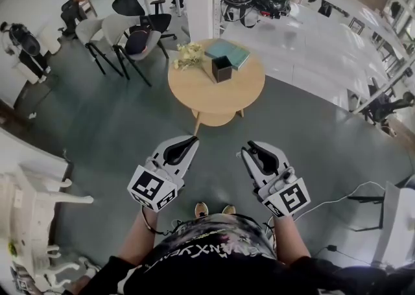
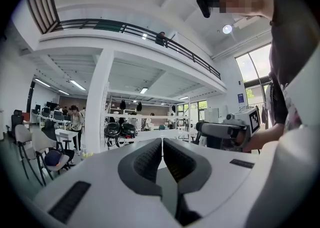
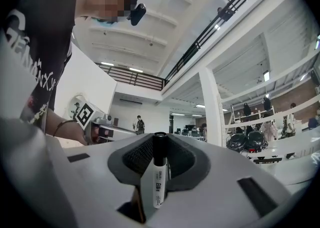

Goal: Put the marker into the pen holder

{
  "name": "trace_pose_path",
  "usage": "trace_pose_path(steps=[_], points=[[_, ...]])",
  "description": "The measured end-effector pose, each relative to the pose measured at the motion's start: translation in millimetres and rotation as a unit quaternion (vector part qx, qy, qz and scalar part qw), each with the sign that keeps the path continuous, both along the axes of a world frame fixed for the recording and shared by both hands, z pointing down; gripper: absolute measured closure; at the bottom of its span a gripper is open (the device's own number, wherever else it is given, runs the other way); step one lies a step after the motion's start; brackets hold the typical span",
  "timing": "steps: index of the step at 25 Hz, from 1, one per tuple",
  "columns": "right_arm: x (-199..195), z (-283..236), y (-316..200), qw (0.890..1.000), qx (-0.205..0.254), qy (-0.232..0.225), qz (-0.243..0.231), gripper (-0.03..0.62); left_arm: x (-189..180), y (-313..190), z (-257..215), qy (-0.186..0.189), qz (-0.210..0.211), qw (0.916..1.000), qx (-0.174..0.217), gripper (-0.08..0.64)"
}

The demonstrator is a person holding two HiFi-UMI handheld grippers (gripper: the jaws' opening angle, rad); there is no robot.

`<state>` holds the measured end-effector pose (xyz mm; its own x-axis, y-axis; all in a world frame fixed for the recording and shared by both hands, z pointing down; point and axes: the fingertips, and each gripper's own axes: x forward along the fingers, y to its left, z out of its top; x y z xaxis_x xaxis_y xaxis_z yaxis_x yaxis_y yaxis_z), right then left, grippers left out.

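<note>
Fingers (image 3: 141, 156) of your right gripper (image 3: 159, 143) pinch the marker (image 3: 158, 174), parted only as wide as its barrel
Your left gripper (image 2: 163, 143) has its fingers pressed together on nothing. You hold the marker with its white barrel upright and black cap on top; its grey print is too small to read. It is well apart from the black pen holder (image 1: 222, 69) on the round wooden table (image 1: 214, 99) ahead of you

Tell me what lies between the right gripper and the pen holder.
Head view: bare floor, then table top, before the pen holder.
</note>
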<state>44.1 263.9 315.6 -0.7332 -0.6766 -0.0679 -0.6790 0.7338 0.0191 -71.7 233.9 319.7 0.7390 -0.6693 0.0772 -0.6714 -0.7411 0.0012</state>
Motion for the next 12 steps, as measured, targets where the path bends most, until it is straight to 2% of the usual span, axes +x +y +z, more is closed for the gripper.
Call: trace_pose_path(steps=[12], points=[[21.4,5.7,11.5,1.0,0.006,0.001,0.003,0.518,23.4,11.0,3.0,-0.004,0.001,1.0,0.005,0.532]])
